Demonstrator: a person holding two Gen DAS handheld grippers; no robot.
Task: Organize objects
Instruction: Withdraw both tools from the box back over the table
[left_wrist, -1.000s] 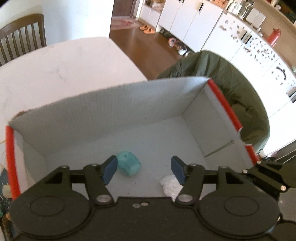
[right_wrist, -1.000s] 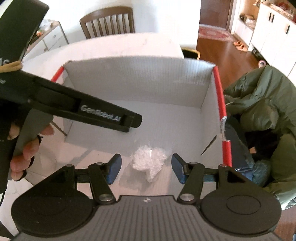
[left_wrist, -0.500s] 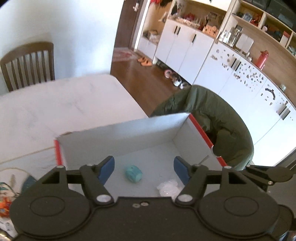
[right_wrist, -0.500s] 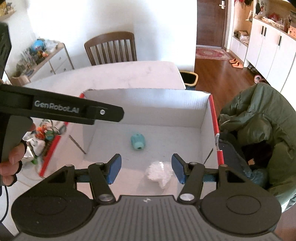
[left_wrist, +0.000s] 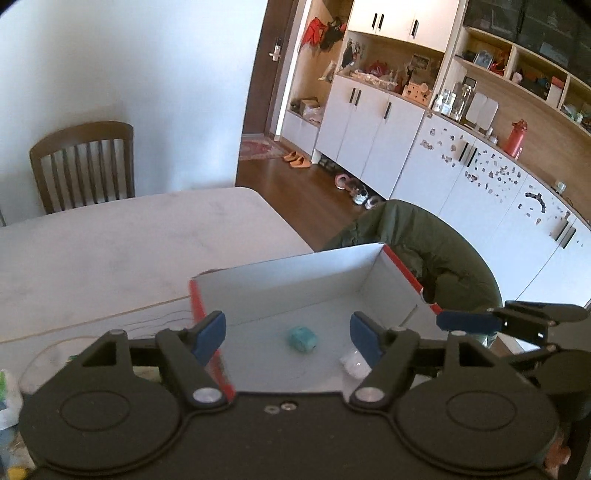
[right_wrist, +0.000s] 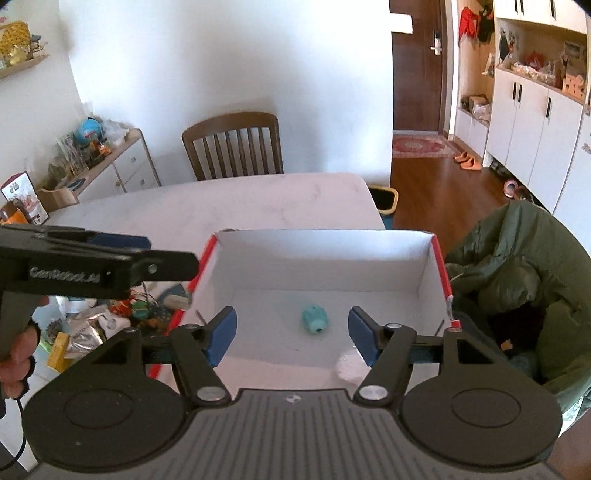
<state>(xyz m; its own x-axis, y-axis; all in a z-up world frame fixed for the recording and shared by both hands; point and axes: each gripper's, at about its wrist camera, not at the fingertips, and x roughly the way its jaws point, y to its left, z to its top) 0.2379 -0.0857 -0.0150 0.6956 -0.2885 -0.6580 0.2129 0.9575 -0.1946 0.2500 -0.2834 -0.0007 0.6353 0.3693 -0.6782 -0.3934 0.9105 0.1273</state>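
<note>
A white cardboard box (right_wrist: 325, 254) with red edges sits on the marble table (right_wrist: 221, 203). On its floor lie a small teal object (right_wrist: 315, 319) and a crumpled white plastic bag (right_wrist: 349, 365). In the left wrist view the same box (left_wrist: 295, 280), teal object (left_wrist: 302, 339) and bag (left_wrist: 354, 363) show. My left gripper (left_wrist: 288, 334) is open and empty, high above the box's near left side. My right gripper (right_wrist: 291, 332) is also open and empty, above the box's near edge. The left gripper (right_wrist: 110, 264) crosses the right view at the left.
Several loose items and wrappers (right_wrist: 96, 325) lie on the table left of the box. A green jacket (right_wrist: 517, 280) hangs over a chair at the box's right. A wooden chair (right_wrist: 232, 147) stands at the far side. A person's hand (right_wrist: 16, 365) holds the left gripper.
Both grippers have risen and pulled back from inside the box, staying open. The box now looks smaller and further below, and the teal object and white bag rest on its floor.
</note>
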